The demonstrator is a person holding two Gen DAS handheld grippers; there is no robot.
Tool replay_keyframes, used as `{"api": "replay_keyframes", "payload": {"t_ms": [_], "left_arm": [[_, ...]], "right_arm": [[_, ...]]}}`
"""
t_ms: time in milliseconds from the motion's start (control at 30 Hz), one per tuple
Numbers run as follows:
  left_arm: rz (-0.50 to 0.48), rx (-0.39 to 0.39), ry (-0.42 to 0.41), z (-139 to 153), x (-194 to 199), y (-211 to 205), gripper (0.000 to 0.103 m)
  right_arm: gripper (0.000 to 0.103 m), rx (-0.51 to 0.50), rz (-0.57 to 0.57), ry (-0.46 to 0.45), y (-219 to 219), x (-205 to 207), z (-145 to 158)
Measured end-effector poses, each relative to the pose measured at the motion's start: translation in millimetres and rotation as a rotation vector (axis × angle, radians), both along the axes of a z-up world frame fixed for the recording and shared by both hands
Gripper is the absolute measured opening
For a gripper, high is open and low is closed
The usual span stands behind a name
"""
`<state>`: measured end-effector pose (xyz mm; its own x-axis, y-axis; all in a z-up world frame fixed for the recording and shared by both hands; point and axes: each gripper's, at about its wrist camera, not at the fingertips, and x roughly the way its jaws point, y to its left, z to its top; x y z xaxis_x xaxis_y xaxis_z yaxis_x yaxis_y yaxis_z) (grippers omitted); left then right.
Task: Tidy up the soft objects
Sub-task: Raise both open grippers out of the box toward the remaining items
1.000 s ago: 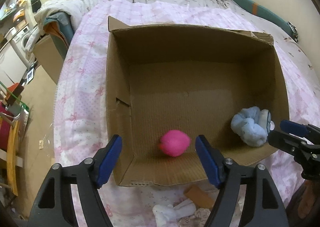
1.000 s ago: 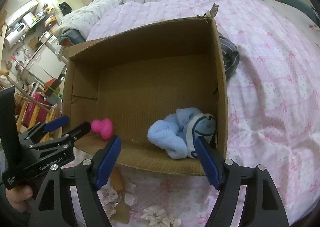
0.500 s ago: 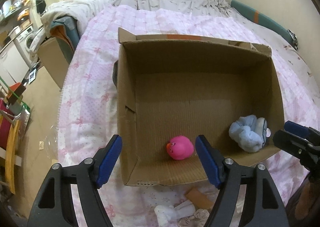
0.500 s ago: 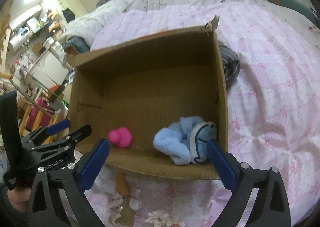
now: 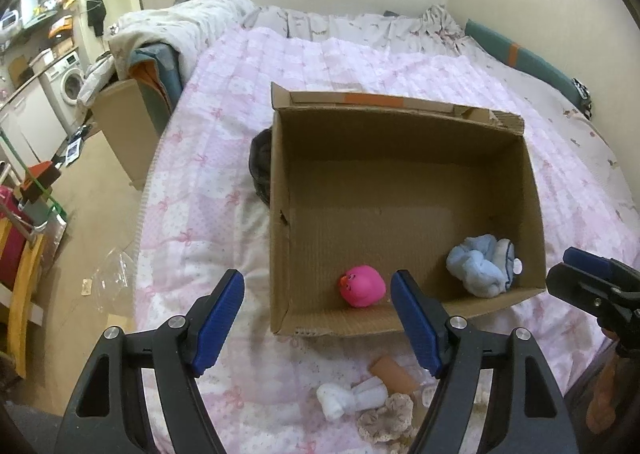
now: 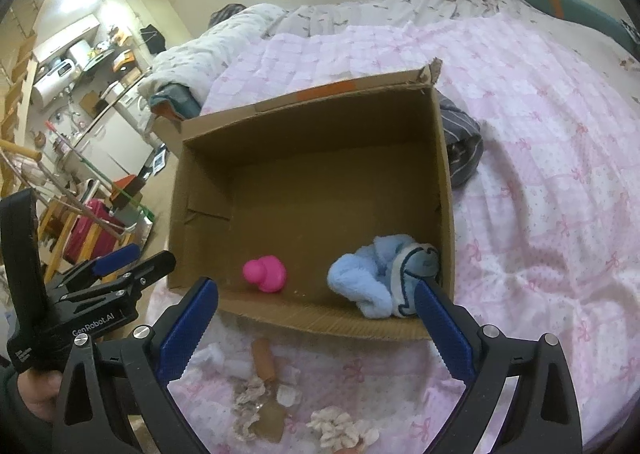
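While crumpled, the pale-blue plush lies beside a glossy pink duck.

Box on bed; duck toy left of towel bundle inside, along near wall.

**Soft items: two boxed, several loose**

Open cardboard box sits upright on the bed. Inside, near the front wall: pink round duck toy, and, apart from it, crumpled light-blue cloth in the right corner. Small white and beige soft pieces lie outside, before the box.
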<state>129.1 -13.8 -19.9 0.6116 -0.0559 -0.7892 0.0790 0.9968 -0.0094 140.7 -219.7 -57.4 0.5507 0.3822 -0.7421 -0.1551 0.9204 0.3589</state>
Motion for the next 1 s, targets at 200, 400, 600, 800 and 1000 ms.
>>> {"api": "replay_keyframes", "payload": {"t_ms": [200,400,600,800,1000], "left_arm": [[0.006,0.0,0.008,2,-19,5,0.073],[0.025,-0.037,0.032,1,-33,11,0.073],[0.035,0.0,0.039,-2,-45,7,0.073],[0.04,0.0,0.059,-6,-49,7,0.073],[0.078,0.035,0.125,-23,-47,13,0.074]], "right_arm": [[0.103,-0.06,-0.032,-0.032,0,-17,8],[0.103,-0.069,-0.045,-0.005,-5,-30,4],[0.103,-0.101,-0.036,0.013,-10,-41,-1],[0.103,-0.102,-0.016,0.061,-12,-49,-7],[0.103,-0.126,0.006,0.16,-8,-48,-22]]}}
